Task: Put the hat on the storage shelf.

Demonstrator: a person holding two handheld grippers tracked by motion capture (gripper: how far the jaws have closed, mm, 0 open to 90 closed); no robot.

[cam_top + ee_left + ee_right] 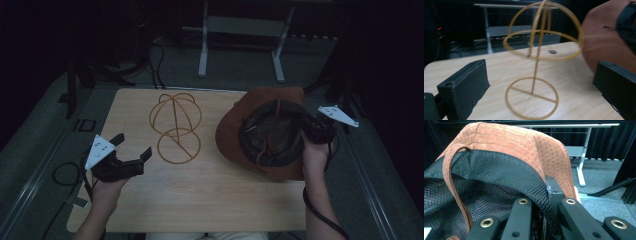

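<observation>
A gold wire hat stand [175,125] stands upright on the wooden table [210,200], left of centre. At the table's left side my left gripper [134,145] is open and holds nothing; in the left gripper view its jaws frame the wire hat stand [541,45] from a distance. A brown suede hat [235,130] with black mesh lining is held tilted above the right half of the table, opening toward the camera. My right gripper [305,127] is shut on the hat's right edge. In the right gripper view the jaws [544,220] pinch the hat's [524,142] lined rim.
Grey metal frame legs [240,45] stand on the floor beyond the table's far edge. Cables [65,172] lie on the floor at the left. Bare wood spans the table's front half between my two forearms.
</observation>
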